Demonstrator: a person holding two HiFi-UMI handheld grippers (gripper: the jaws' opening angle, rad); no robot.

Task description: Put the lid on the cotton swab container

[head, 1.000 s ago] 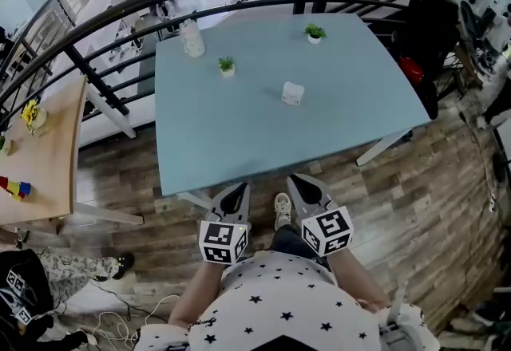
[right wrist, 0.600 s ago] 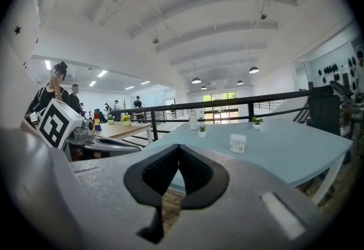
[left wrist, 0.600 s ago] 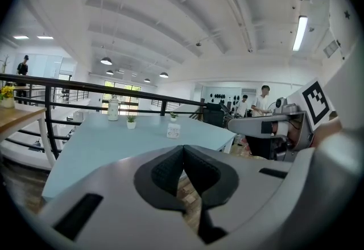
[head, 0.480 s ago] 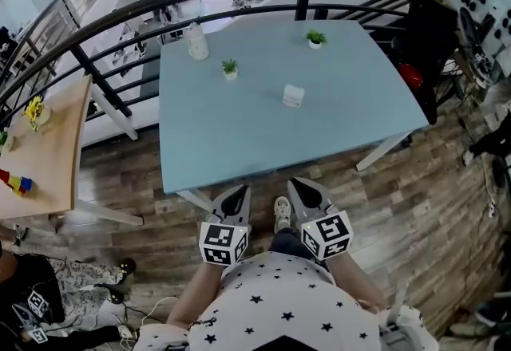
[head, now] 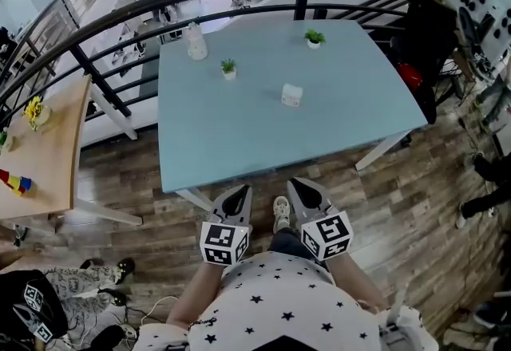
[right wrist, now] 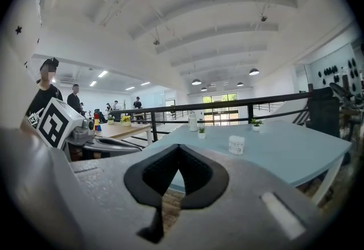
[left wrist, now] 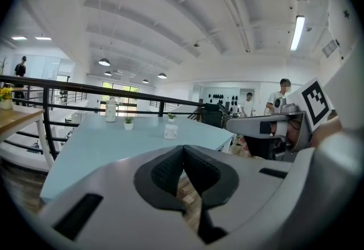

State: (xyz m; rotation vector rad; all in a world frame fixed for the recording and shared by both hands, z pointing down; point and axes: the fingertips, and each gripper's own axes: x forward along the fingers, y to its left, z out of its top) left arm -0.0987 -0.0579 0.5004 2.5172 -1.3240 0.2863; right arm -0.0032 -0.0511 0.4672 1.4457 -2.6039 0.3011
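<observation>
The left gripper (head: pixel 236 195) and the right gripper (head: pixel 306 190) are both held low, close to the person's body, just in front of the near edge of the blue table (head: pixel 239 134). Each one has its 2 jaws pressed together with nothing between them.

The cotton swab container (head: pixel 292 94) is a small white thing. It stands near the middle of the table, well apart from both grippers. It is too small to tell if its lid is on.

2 little green plants in white pots stand farther back - 1 plant (head: pixel 228 68) to the left and the other plant (head: pixel 314 36) near the far edge. A clear bottle (head: pixel 195 41) stands at the far left corner, beside the dark railing (head: pixel 120 10).
</observation>
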